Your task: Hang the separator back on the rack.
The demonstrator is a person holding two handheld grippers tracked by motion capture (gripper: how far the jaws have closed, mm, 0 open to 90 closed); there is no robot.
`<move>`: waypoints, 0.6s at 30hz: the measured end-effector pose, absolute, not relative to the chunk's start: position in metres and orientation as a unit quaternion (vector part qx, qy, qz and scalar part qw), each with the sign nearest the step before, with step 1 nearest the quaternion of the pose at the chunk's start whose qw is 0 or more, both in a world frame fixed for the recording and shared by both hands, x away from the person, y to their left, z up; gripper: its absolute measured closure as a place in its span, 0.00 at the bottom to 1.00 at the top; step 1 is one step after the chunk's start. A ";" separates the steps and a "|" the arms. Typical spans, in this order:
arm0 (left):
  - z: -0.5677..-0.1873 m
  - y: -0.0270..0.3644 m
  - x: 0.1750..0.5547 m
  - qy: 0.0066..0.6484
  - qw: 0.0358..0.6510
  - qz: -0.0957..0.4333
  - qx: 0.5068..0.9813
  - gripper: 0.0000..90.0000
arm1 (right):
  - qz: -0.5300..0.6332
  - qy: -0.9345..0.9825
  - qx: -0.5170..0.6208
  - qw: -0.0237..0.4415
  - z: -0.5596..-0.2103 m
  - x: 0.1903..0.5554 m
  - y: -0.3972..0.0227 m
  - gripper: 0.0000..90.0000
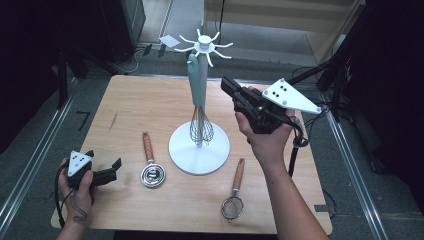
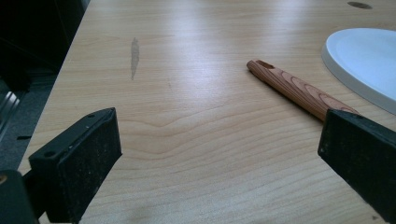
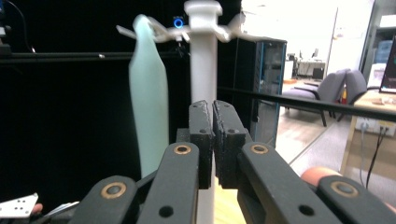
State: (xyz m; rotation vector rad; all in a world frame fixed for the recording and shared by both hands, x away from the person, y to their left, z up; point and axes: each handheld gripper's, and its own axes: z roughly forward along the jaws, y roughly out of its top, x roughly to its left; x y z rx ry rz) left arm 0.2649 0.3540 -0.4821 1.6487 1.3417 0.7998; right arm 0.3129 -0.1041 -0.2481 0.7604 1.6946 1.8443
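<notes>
- While your right gripper (image 1: 226,85) sits raised beside the stand (image 1: 199,148), jaws clenched on nothing, treat the whisk (image 1: 199,97) as hung: it dangles from a white hook at the top.
- Draw that gripper back level, clear of the mint handle.
- Your left gripper (image 1: 116,167) rests released near the wooden-handled measuring cup (image 1: 151,170); approach its handle squarely.
</notes>
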 end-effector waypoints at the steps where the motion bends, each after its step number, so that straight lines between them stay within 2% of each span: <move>1: -0.482 0.354 0.265 0.536 0.422 0.319 0.658 0.00 | 0.681 0.625 0.281 0.259 -0.248 0.313 -0.104 0.98; 18: -0.482 0.354 0.265 0.536 0.422 0.321 0.657 0.00 | 0.631 0.646 0.355 0.241 -0.319 0.311 -0.127 0.91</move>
